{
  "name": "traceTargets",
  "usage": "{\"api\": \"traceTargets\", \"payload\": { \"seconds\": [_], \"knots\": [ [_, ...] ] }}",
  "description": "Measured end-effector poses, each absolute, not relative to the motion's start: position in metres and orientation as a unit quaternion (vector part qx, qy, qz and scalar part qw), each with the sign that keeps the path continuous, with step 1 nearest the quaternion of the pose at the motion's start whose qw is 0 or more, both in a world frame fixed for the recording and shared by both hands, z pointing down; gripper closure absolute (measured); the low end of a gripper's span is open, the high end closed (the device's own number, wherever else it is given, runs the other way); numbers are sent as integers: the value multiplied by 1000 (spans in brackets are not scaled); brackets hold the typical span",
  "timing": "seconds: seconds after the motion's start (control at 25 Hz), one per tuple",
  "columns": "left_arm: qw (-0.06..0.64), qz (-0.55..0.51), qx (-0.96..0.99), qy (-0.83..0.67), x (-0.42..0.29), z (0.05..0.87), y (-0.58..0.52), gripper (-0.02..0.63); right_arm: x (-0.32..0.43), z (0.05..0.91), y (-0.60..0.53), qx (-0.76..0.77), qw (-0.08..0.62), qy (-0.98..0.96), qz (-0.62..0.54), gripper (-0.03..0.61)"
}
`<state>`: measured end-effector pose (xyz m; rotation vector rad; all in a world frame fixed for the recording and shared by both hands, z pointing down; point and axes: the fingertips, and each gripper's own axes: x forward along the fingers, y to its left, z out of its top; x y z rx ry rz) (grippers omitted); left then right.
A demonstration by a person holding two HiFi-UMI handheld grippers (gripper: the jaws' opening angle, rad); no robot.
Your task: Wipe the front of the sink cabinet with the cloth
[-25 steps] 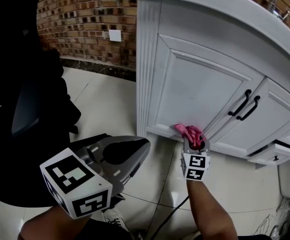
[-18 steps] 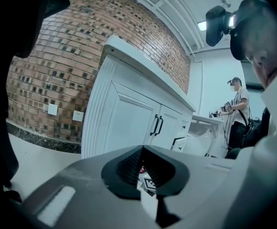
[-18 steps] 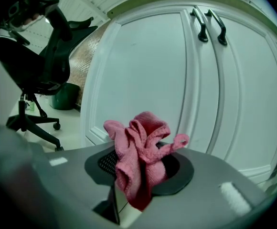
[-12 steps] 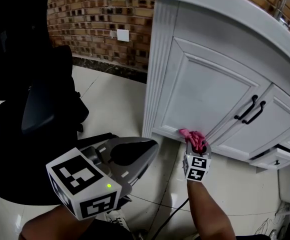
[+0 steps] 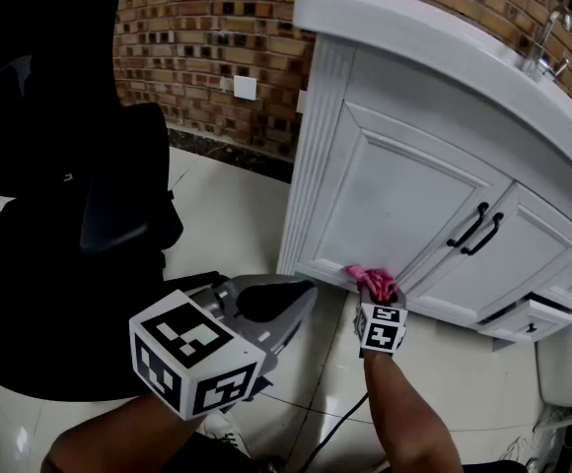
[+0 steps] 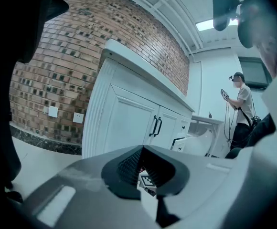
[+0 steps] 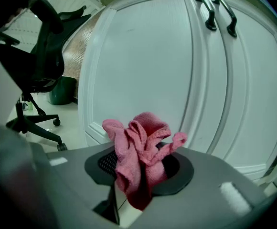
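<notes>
The white sink cabinet (image 5: 394, 205) fills the right of the head view. My right gripper (image 5: 377, 299) is shut on a bunched pink cloth (image 5: 370, 279), which is pressed at the bottom rail of the left door. In the right gripper view the cloth (image 7: 141, 147) sticks out of the right gripper (image 7: 138, 163), close to the cabinet's door panel (image 7: 143, 56). My left gripper (image 5: 281, 304) hovers low at the left, shut and holding nothing, away from the cabinet. In the left gripper view the left gripper (image 6: 145, 168) points toward the cabinet (image 6: 124, 128).
A black office chair (image 5: 69, 235) stands on the tiled floor at the left. Two black door handles (image 5: 475, 230) sit at mid-cabinet, and a small drawer (image 5: 528, 318) stands slightly out. A toilet (image 5: 567, 353) is at the right. A cable (image 5: 335, 432) trails below my right arm. A person (image 6: 239, 109) stands far off.
The cloth stays at the door's bottom rail, barely shifted. The head view has tilted up, showing more of the countertop. My left gripper has drifted a little right.
</notes>
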<state>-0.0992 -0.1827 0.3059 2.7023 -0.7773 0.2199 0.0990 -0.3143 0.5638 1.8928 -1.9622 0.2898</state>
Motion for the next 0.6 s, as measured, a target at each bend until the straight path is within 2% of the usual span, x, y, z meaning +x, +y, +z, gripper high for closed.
{"api": "traceTargets", "payload": {
  "seconds": [0.16,0.28,0.4,0.6],
  "knots": [
    [152,83,945,-277,-100,309,-180,609,98,560,-308,670,177,-703,158,420],
    [154,78,944,-282,-106,305,-180,609,84,537,-294,664,142,-717,157,425],
    [155,69,943,-287,-113,300,-182,609,54,489,-286,650,117,-744,100,425],
    [154,70,944,-283,-113,301,-180,609,7,360,-287,628,59,-775,-47,425]
  ]
}}
